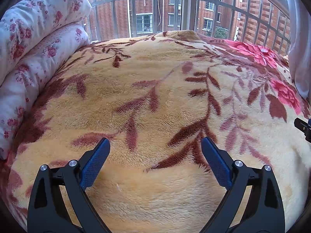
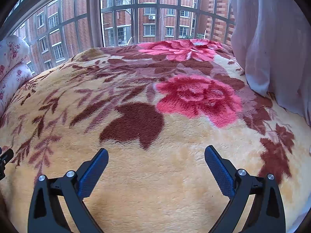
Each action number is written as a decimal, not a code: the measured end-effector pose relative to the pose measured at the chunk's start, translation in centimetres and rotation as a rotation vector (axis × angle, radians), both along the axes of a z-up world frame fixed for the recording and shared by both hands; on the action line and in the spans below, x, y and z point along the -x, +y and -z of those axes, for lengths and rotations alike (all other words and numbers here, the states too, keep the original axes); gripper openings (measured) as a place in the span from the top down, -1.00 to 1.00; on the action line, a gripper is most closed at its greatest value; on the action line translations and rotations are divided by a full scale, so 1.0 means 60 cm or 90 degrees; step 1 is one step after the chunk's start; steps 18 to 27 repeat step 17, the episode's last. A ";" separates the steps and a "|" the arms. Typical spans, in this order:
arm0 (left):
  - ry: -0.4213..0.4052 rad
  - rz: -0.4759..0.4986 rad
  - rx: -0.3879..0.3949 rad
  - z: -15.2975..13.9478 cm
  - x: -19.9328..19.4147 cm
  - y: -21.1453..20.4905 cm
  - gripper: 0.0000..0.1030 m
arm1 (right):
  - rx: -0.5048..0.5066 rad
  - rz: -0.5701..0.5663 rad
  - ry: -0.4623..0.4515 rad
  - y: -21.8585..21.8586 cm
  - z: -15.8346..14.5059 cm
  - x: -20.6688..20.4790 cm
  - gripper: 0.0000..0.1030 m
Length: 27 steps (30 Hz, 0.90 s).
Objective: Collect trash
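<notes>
Left wrist: left tool [image 1: 155, 143] spread over floral blanket [image 1: 155, 97], quilt [image 1: 38, 38] beside.

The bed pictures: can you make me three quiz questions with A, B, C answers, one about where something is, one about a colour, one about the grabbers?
1. Where is the folded flowery quilt in the left view?
A. left of the blanket
B. right
C. middle

2. What colour is the big flower on the blanket?
A. blue
B. pink-red
C. green

3. How are the two grippers?
A. both open and empty
B. both shut
C. one holding trash

Answers: 1 A, it lies along the left edge. 2 B, its petals are pink-red. 3 A, left gripper and right gripper have fingers spread over bare blanket.
</notes>
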<state>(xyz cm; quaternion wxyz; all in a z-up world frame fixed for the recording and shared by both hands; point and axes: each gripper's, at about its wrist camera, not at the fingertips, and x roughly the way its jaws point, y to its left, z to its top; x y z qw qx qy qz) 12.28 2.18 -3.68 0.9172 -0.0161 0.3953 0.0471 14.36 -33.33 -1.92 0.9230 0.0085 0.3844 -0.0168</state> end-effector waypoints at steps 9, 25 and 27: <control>-0.021 -0.007 0.004 -0.005 0.004 0.003 -0.79 | -0.003 0.004 0.007 -0.003 0.003 -0.003 -0.89; -0.006 -0.002 0.013 -0.001 0.001 0.005 -0.79 | -0.004 0.006 0.007 -0.004 0.003 -0.004 -0.89; -0.006 -0.002 0.013 -0.001 0.001 0.005 -0.79 | -0.004 0.006 0.007 -0.004 0.003 -0.004 -0.89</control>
